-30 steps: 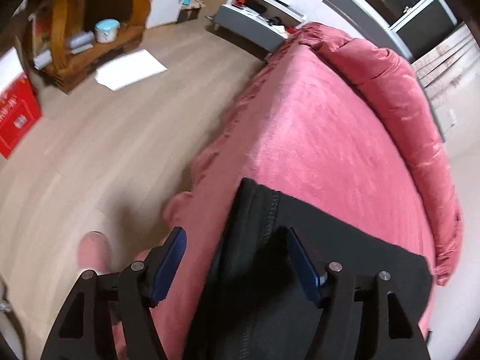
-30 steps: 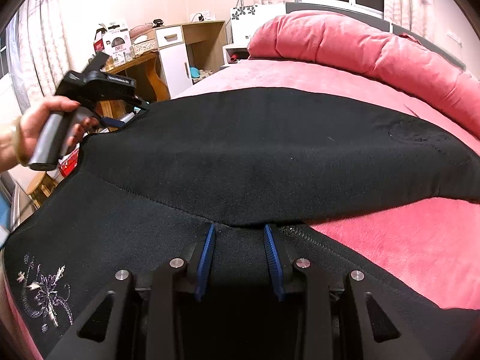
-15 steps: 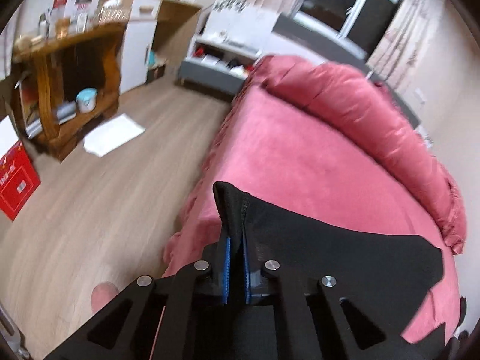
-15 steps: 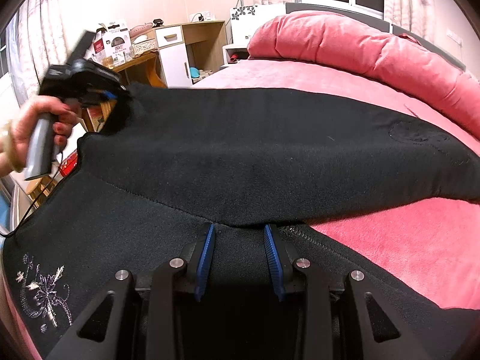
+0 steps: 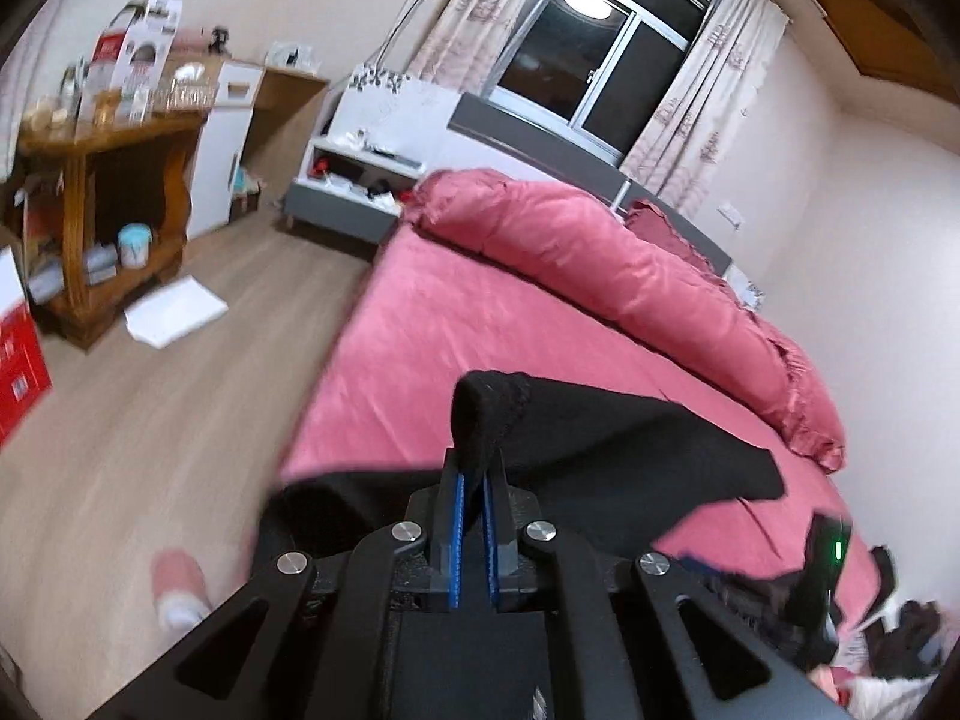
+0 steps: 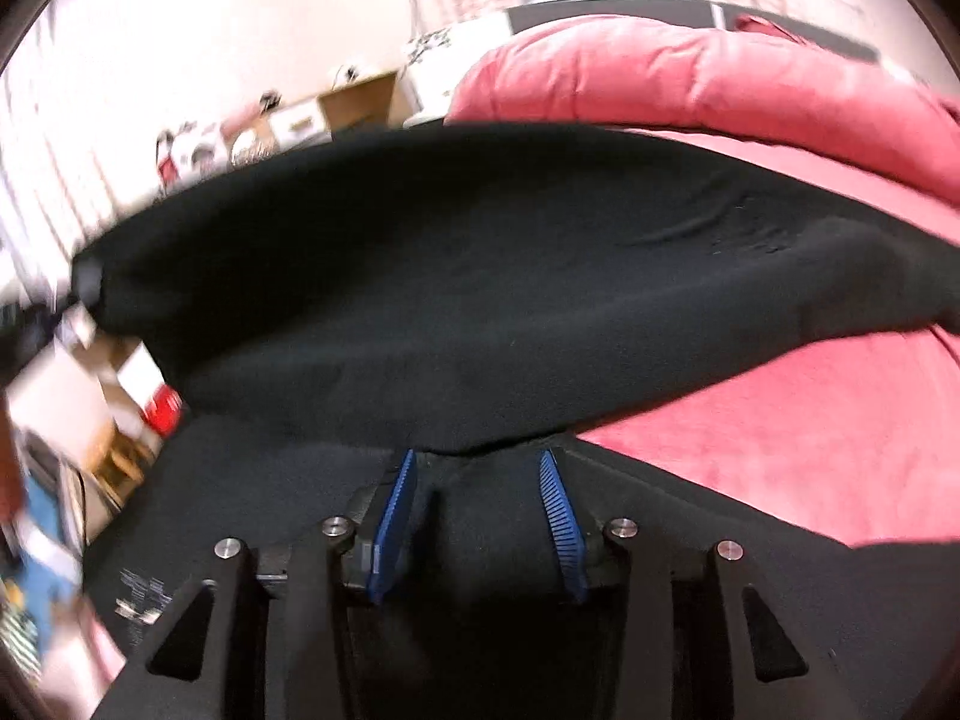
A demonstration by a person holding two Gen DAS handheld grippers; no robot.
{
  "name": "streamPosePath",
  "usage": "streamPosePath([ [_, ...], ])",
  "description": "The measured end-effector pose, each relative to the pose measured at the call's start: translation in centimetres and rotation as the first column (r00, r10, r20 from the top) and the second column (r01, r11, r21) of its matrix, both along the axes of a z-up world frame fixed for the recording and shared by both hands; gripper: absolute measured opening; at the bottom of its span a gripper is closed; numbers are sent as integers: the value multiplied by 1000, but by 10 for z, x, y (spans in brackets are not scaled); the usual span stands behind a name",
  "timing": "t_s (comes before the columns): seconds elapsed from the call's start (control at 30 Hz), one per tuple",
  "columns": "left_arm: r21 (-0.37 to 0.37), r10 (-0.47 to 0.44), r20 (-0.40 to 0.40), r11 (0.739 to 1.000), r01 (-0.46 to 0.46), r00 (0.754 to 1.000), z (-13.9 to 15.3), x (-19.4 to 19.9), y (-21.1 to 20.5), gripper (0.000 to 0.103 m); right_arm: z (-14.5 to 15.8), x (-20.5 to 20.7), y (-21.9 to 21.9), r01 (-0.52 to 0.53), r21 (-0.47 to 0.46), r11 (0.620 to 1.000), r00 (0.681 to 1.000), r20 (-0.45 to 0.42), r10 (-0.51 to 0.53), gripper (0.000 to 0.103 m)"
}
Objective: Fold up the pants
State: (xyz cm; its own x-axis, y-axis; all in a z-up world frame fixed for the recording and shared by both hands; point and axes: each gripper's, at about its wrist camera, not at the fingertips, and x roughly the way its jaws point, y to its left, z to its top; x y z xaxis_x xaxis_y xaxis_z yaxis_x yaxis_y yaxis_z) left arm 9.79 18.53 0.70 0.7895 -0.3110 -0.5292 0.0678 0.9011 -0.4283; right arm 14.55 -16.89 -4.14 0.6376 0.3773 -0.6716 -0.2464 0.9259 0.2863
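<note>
Left claw [image 5: 473,483] is clamped on a fold of the black pants [image 5: 606,432], raised higher off the red bed [image 5: 420,324] than before. Right claw [image 6: 480,480] stands half open with pants cloth bunched between its pads, and is newly tilted.

The black pants [image 5: 606,450] are lying partly on the pink bed, stretching from the lower centre of the left wrist frame toward the right, with one hemmed corner standing up in a fold at centre. In the right wrist frame the pants [image 6: 480,300] are filling the middle as a wide dark band, blurred at the left, the upper layer arching over a lower layer
</note>
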Motion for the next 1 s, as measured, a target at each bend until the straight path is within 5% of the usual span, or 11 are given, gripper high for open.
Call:
streamPosePath([
  [0.23, -27, -15, -85, 1000, 12, 996, -34, -42, -10, 5, 32, 10, -27, 62, 89, 994, 998, 10, -63, 61],
  [0.3, -11, -26, -92, 1000, 25, 995, -38, -49, -11, 4, 39, 23, -34, 82, 176, 981, 997, -16, -80, 67],
  [0.37, 1, -36, -91, 999, 36, 995, -40, -54, -15, 4, 38, 38, -41, 117, 269, 956, 991, -99, -93, 76],
  [0.47, 2, -43, -103, 999, 44, 994, -44, -56, -18, 4, 23, 60, -52, 217, 387, 896, 967, -211, -142, 76],
  [0.53, 3, -41, -109, 999, 42, 993, -46, -58, -17, 4, 12, 71, -57, 278, 412, 868, 948, -266, -177, 65],
  [0.6, 0, -35, -116, 999, 35, 993, -47, -57, -15, 4, 4, 80, -56, 291, 415, 862, 938, -300, -172, 17],
  [0.63, -7, -32, -119, 999, 32, 992, -47, -57, -14, 4, 1, 81, -55, 300, 400, 866, 932, -318, -176, 10],
  [0.87, -111, 88, -93, 989, -99, 992, -36, -58, 24, 4, 40, 27, -40, 134, 394, 909, 987, -136, -87, 10],
  [1.0, -210, 126, -137, 966, -153, 983, -49, -62, 44, 5, 30, -15, -30, 68, 361, 930, 993, -110, -30, 10],
])
